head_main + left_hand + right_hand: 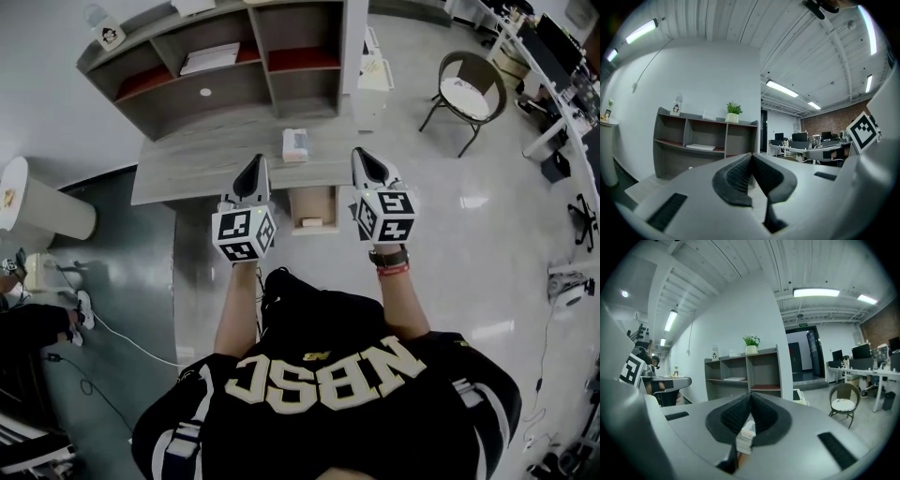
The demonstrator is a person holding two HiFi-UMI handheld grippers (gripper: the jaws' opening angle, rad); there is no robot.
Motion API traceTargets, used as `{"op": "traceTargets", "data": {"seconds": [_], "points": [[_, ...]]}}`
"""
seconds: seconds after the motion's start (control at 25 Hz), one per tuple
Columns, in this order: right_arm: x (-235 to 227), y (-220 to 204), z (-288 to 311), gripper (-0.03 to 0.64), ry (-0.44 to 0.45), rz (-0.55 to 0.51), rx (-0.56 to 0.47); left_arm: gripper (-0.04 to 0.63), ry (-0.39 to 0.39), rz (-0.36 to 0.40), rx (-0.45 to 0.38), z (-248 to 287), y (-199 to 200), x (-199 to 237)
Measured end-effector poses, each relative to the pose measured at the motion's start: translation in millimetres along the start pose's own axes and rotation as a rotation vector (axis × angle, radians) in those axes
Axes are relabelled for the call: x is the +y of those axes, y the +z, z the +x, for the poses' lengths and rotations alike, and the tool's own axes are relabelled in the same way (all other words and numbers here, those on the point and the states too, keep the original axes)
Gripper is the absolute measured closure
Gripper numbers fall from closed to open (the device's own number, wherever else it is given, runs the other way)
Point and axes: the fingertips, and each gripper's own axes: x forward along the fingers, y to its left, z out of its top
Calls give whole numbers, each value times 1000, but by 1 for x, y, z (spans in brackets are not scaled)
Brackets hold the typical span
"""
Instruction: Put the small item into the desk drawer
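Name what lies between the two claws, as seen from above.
In the head view, the open desk drawer shows between the left claw and right claw; a small white box sits on the desk just past their tips.

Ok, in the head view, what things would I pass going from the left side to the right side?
white round stand → left gripper → small box → right gripper → round chair
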Motion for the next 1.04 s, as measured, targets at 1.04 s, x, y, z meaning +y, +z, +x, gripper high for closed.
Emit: {"op": "traceTargets", "data": {"seconds": [1.04], "points": [[-6,-24,18,608,25,-74,31,581,39,-3,34,11,-31,-2]]}}
